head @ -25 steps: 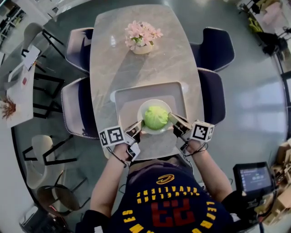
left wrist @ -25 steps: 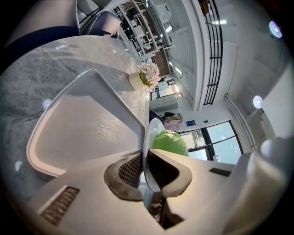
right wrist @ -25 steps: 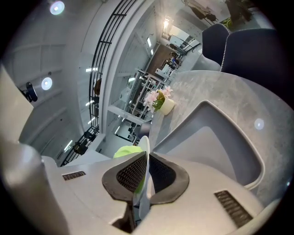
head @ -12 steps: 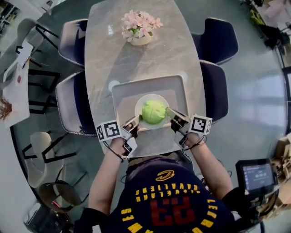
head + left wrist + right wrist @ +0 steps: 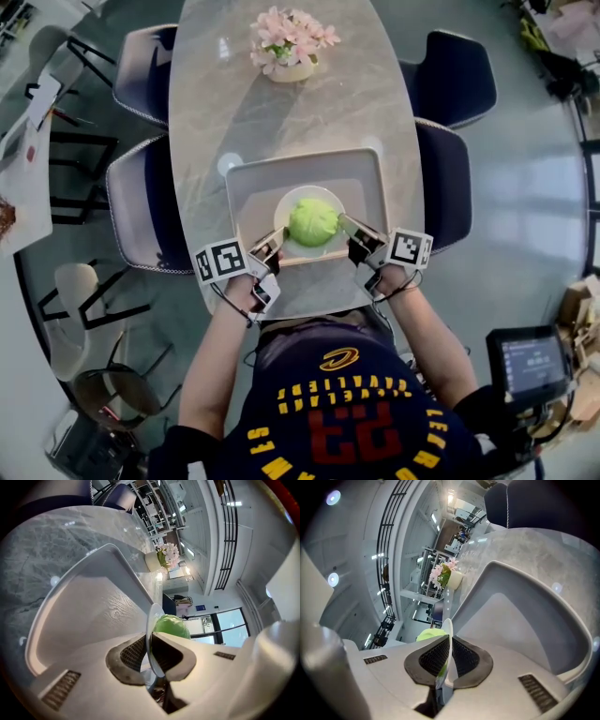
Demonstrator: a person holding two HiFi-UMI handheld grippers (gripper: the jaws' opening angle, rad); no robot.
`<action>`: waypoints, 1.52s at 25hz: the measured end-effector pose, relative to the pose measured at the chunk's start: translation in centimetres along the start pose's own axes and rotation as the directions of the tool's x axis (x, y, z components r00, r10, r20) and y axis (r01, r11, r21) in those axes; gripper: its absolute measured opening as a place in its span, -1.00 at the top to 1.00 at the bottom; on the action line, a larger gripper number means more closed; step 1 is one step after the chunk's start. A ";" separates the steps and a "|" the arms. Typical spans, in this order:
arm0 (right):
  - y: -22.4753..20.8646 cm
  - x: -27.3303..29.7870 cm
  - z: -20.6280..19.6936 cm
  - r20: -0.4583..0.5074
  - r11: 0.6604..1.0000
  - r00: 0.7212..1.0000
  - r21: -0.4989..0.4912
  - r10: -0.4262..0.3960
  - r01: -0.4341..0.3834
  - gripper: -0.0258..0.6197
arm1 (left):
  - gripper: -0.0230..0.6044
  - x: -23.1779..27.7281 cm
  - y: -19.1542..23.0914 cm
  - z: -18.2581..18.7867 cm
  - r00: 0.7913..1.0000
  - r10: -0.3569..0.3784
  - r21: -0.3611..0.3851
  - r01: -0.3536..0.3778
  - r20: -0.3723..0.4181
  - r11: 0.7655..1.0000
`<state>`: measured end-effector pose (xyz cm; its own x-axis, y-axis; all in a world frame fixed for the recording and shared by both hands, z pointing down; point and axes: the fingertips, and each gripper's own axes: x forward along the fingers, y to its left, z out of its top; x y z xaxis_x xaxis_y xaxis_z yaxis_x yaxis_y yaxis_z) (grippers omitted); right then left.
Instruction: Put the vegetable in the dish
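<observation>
Both grippers have carried the dish a little farther in over the tray since a second ago, away from the table's near edge. The left gripper (image 5: 269,246) is clamped on the dish's (image 5: 286,201) left rim; in the left gripper view the thin white rim stands edge-on between the ribbed pads. The right gripper (image 5: 349,228) is clenched on the opposite rim in the same way. A round green cabbage (image 5: 313,221) sits in the middle of the dish, between the two grippers. The dish is over the near half of the grey tray (image 5: 251,187), close to its near edge; whether it rests on the tray or is held just above it cannot be told. The tray lies on the near end of the marble table (image 5: 281,112), reaching almost from the left edge to the right. A pot of pink flowers (image 5: 287,42) stands near the table's far end. Dark chairs (image 5: 131,202) stand along both long edges.
</observation>
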<state>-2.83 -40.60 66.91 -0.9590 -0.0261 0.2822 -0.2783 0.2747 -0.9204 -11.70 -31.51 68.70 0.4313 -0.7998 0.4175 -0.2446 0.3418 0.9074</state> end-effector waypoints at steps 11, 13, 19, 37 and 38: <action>-3.4 0.5 -0.7 -0.061 0.988 0.986 -0.025 -0.155 0.154 0.85 | 0.81 1.9 2.1 0.5 0.993 0.106 0.079 -0.102 -0.058 0.992; -4.4 0.4 -0.9 -0.080 0.975 0.973 -0.063 -0.218 0.213 0.85 | 0.81 2.2 2.6 0.6 0.989 0.133 0.097 -0.126 -0.069 0.987; -6.4 0.6 -1.5 -0.136 0.938 0.930 -0.112 -0.341 0.327 0.85 | 0.81 3.1 4.2 0.7 0.973 0.210 0.128 -0.196 -0.098 0.972; -7.8 0.6 -2.2 -0.188 0.873 0.862 -0.243 -0.471 0.423 0.84 | 0.75 3.3 5.9 0.5 0.901 0.420 0.306 -0.372 -0.107 0.876; -7.8 0.6 -2.2 -0.189 0.870 0.860 -0.248 -0.474 0.425 0.84 | 0.75 3.2 5.9 0.4 0.897 0.428 0.315 -0.378 -0.106 0.871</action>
<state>-1.12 -40.62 74.91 -0.6825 0.0294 0.7303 -0.6368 0.4665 -0.6139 -12.12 -32.28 75.39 0.3744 -0.5191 0.7683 -0.6495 0.4445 0.6168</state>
